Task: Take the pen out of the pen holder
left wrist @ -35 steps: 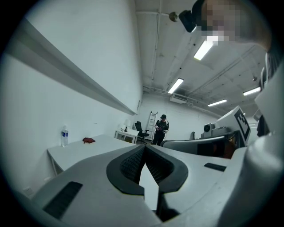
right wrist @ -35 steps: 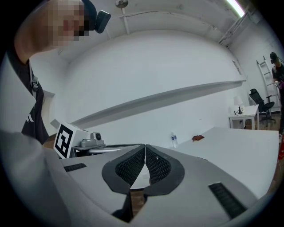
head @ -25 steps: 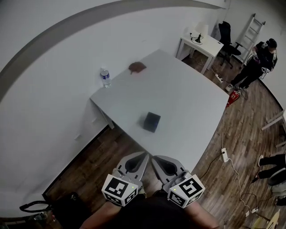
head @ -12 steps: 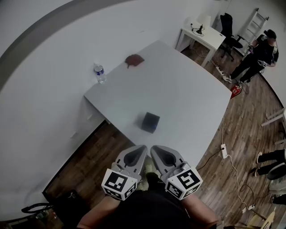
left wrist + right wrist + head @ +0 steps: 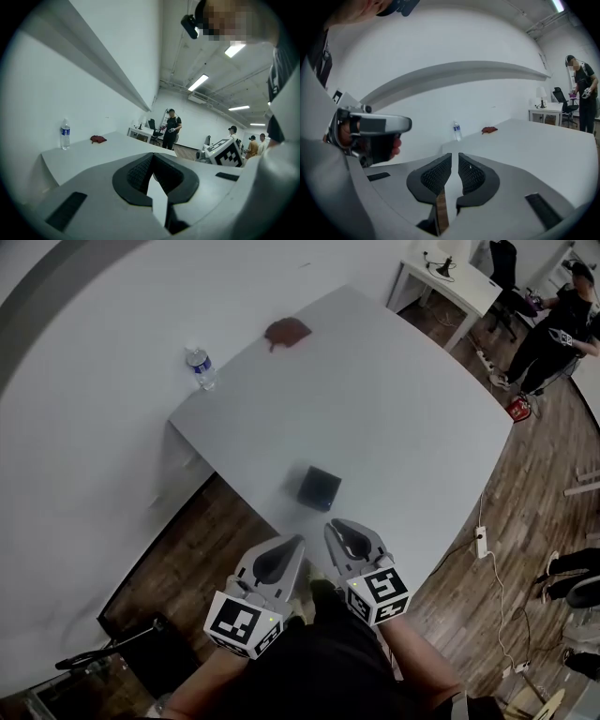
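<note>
You haven't started: the pen holder point(image 5: 319, 488) stands mid-frame on the table point(image 5: 412, 409), its pen too small to see, while below it your left gripper point(image 5: 292, 545), jaws together, and right gripper point(image 5: 336, 527), jaws a slit apart and opening, are both empty.

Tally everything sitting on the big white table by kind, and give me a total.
Water bottle: 1
Crumpled red cloth: 1
Black pen holder: 1
Total: 3
</note>
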Available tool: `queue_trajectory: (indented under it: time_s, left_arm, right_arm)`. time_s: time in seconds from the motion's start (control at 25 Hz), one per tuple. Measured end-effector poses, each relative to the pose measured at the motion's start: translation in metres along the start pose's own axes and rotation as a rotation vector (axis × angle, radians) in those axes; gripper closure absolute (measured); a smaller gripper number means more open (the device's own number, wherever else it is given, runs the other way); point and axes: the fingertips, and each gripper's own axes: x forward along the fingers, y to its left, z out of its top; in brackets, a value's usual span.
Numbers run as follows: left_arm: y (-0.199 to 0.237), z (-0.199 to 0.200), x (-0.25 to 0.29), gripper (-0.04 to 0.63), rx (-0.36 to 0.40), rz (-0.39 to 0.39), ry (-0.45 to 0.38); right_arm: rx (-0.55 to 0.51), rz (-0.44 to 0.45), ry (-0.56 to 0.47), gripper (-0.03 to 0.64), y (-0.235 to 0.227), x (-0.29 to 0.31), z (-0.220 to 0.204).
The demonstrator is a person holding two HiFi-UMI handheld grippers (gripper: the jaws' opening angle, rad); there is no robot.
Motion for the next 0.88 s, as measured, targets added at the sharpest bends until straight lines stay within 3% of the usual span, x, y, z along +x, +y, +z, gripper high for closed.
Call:
queue_trajectory:
  time_s: [0.16,0.52,0.88]
  left_arm:
    - [0.011,-0.006,0.006,0.589,-0.017,0.031,0.023]
    - [0.025,-0.014,0.011,0.589,-0.037,0.084,0.047]
    - [0.031,-0.02,0.012,0.589,-0.052,0.102,0.064]
  right_arm:
    - [-0.048,-0.01,0.091,0.529,-0.026,0.028,-0.036]
    - [-0.101,-0.029,0.214,0.507,-0.052,0.067,-0.09]
    - [-0.133,-0.051,0.249,0.505,-0.062,0.085,-0.102]
